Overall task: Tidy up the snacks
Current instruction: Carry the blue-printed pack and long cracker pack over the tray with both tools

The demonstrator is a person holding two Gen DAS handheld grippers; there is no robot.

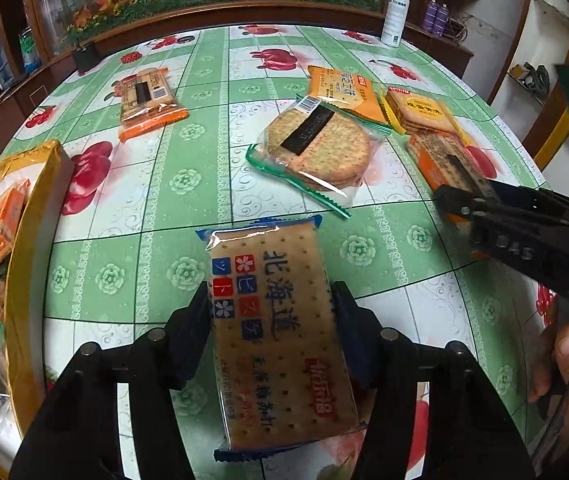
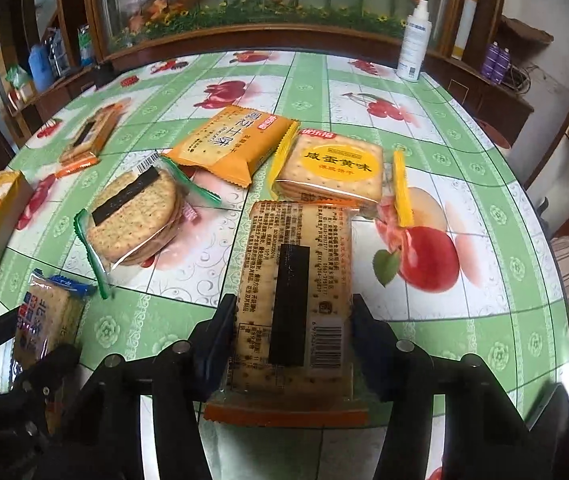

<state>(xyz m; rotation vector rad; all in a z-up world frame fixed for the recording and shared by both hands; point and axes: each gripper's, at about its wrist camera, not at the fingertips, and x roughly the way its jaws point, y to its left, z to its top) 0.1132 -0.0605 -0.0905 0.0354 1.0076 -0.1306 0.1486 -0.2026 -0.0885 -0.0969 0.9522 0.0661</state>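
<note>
My left gripper (image 1: 270,312) pinches blue cracker pack (image 1: 276,332) above table (image 1: 172,184) | right gripper (image 2: 292,340) pinches orange cracker pack (image 2: 294,292) | judged light, brittle, slippery film; hold long edges gently

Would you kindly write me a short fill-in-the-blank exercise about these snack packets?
1. The left gripper holds a cracker packet with ____ sealed ends.
2. The right gripper holds a packet edged in ____.
3. The green-edged packet holds crackers of ____ shape.
4. A white ____ bottle stands at the table's far edge.

Missing words: blue; orange; round; spray
</note>
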